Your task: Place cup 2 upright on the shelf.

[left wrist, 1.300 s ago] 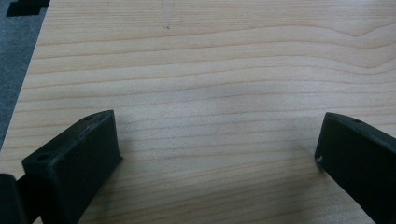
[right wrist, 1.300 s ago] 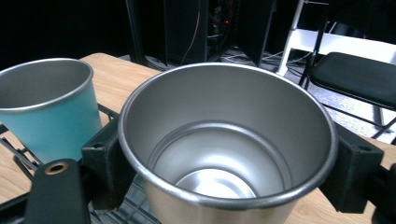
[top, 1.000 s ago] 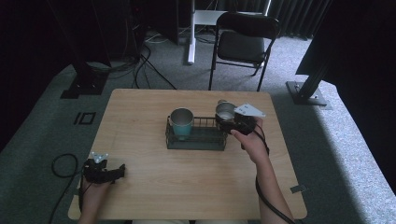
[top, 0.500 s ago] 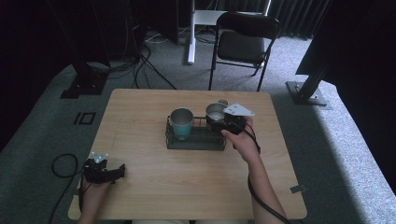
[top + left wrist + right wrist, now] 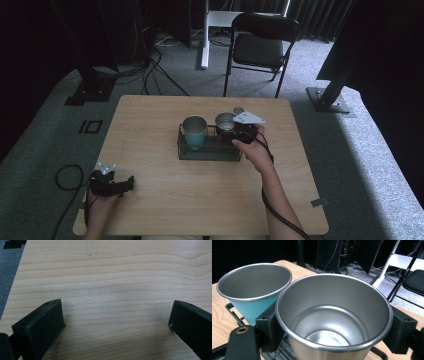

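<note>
Steel cup (image 5: 334, 320) empty, above wire rack (image 5: 209, 150)

My worktop (image 5: 165, 200) is pale wood. A black wire rack (image 5: 207, 150) sits directly on it near the far edge, and my left claw (image 5: 131, 183) rests near its front left corner.

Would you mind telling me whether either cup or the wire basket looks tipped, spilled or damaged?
Nothing stands out. The teal metal cup stands upright in the black wire basket; the right tongs hold the empty, undented silver steel cup upright over it.
</note>
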Demonstrator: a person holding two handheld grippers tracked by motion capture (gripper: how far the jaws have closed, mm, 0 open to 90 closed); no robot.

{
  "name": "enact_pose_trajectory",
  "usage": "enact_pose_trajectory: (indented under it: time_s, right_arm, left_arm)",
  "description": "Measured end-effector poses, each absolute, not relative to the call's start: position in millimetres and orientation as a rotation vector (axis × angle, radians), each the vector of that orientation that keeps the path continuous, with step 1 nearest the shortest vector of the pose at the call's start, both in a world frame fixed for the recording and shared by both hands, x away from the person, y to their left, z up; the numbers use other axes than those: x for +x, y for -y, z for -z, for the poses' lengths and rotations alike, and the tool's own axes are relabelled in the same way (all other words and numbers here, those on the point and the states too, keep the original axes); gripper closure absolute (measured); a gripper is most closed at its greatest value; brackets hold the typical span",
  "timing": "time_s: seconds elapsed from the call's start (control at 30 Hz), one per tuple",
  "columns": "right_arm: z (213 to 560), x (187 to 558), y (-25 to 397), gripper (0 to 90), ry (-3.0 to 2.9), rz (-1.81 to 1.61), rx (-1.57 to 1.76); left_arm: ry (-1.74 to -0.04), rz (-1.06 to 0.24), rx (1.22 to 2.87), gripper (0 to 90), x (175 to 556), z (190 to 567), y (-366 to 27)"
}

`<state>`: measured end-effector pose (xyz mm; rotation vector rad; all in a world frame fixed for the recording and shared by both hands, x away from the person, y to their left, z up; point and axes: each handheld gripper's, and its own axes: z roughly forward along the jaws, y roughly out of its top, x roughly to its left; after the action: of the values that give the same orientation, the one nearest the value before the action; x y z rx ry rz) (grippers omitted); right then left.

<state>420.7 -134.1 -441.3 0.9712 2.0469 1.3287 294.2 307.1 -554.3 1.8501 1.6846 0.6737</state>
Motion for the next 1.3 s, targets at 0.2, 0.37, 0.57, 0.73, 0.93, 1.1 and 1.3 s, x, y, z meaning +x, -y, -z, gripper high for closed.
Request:
enact_pose_trajectory:
  time_s: [0.2,0.37,0.57,0.73,0.93,1.1,1.3]
  right_arm:
    - [446.5,425.9,132.1,18.1,-2.077,-1.336,0.949]
    - [451.6,430.0,133.1,18.1,-2.107,-1.350,0.918]
    - [458.0,433.3,133.2,18.1,-2.146,-1.351,0.894]
    - [463.1,435.5,130.7,18.1,-2.173,-1.347,0.888]
    - [468.7,436.7,126.7,18.1,-2.200,-1.340,0.876]
    - [471.1,437.2,125.1,18.1,-2.215,-1.338,0.872]
    - [476.1,437.2,121.9,18.1,-2.249,-1.333,0.864]
  left_arm:
    - [-1.685,-0.674,1.850,0.4,294.2,554.3,-307.1]
    - [-1.684,-0.674,1.851,0.4,294.2,554.3,-307.1]
    - [-1.685,-0.674,1.851,0.4,294.2,554.3,-307.1]
    - [-1.684,-0.674,1.850,0.4,294.2,554.3,-307.1]
    - [-1.684,-0.674,1.850,0.4,294.2,554.3,-307.1]
    - [-1.684,-0.674,1.850,0.4,294.2,554.4,-307.1]
    - [-1.685,-0.674,1.850,0.4,294.2,554.4,-307.1]
